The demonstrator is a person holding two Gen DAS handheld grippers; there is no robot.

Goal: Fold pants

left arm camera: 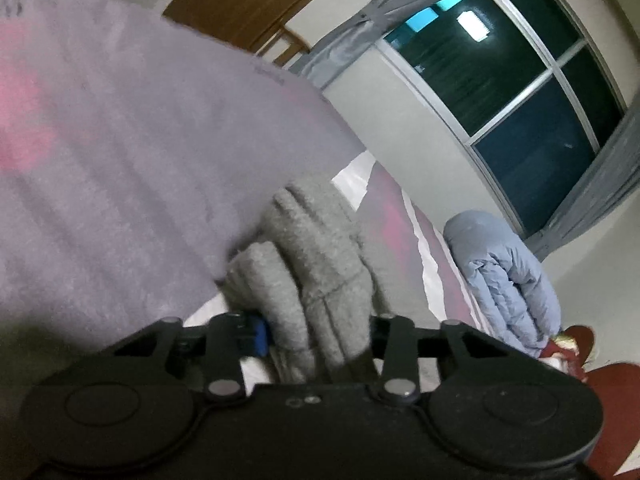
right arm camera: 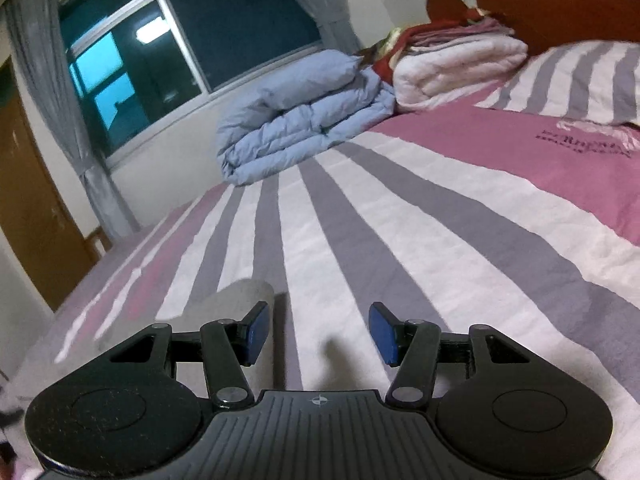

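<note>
Two handheld grippers work over a bed [right arm camera: 400, 216] with a pink, grey and white striped cover.

The left gripper [left arm camera: 316, 332] is clenched on the pants [left arm camera: 316, 256], a thick bunch of grey fleecy fabric, gathered in ridges between its blue pads just above the bed. Only the left wrist view shows this bunch, and beside it a blurred sweep of pale lilac cloth [left arm camera: 120, 140] filling the left of the frame.

The right gripper [right arm camera: 318, 334] stands released, nothing between its two pads, low over the stripes. Its view alone shows one pillow [right arm camera: 580, 80].

Both views show one window [right arm camera: 180, 40] and one folded blue duvet [right arm camera: 304, 116].
</note>
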